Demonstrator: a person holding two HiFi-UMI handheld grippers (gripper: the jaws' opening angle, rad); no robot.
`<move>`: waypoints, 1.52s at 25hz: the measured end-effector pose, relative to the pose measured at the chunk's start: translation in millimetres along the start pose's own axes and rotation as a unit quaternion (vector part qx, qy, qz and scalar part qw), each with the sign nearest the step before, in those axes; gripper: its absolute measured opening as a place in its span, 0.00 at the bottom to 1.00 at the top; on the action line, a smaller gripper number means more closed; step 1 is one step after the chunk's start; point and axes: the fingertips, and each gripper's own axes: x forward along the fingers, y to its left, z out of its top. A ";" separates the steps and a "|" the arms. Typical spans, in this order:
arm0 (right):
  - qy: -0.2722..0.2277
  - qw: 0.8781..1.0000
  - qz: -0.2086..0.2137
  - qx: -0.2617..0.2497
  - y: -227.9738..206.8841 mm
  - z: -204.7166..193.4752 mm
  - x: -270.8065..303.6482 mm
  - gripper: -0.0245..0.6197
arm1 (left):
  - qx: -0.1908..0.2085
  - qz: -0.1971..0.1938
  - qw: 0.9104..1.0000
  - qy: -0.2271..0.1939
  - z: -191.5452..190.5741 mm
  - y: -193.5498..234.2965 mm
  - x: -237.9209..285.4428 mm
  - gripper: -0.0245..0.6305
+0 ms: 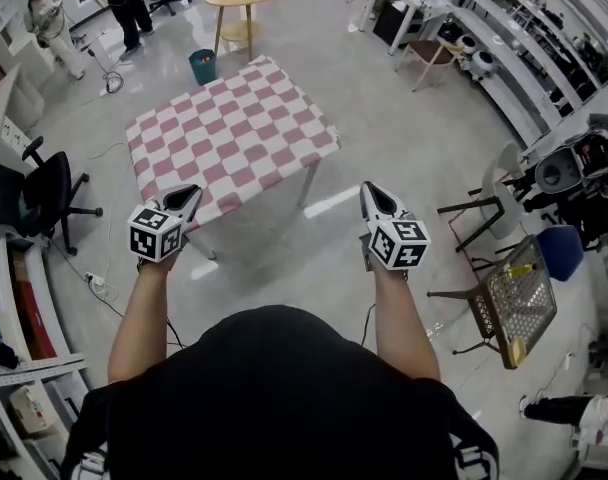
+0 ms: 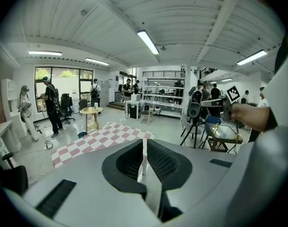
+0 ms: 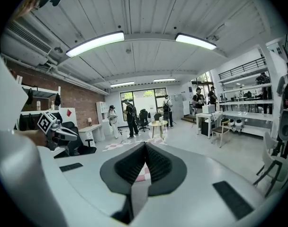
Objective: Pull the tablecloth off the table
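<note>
Both grippers are up in front of you and neither has anything. Your left gripper [image 1: 187, 196] has its jaws all but together, just a sliver of light between them and nothing in it. The right gripper [image 1: 373, 194] is closed tight and empty too.

The tablecloth [image 1: 234, 128], pink and white checks, sits on the table in the upper middle of the head view, ahead of you and off to your left. It lies diagonally, one corner pointing toward you. Your left gripper is the nearer one: its tip lines up with that near hanging corner at centre left. The right gripper points at bare floor beside the table leg [image 1: 308, 182], well apart from the cloth. I'd say the left one leads the grab.
</note>
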 end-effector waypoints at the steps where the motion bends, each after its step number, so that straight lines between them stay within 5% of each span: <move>1: 0.003 1.000 0.006 -0.001 -7.3 0.3 5.6 0.07 | -0.001 0.005 1.000 0.001 2.1 -1.9 6.8 0.11; 18: 0.026 0.999 0.044 -0.007 -48.9 3.5 80.9 0.07 | -0.016 0.025 1.000 0.011 24.6 24.8 85.7 0.11; 29: 0.034 0.999 0.008 -0.005 -63.6 29.4 201.4 0.07 | -0.004 -0.003 1.000 0.011 63.5 140.7 174.7 0.11; 38: 0.045 0.999 0.010 -0.013 -27.3 54.9 305.3 0.07 | -0.007 -0.007 1.000 0.008 82.8 247.7 196.6 0.11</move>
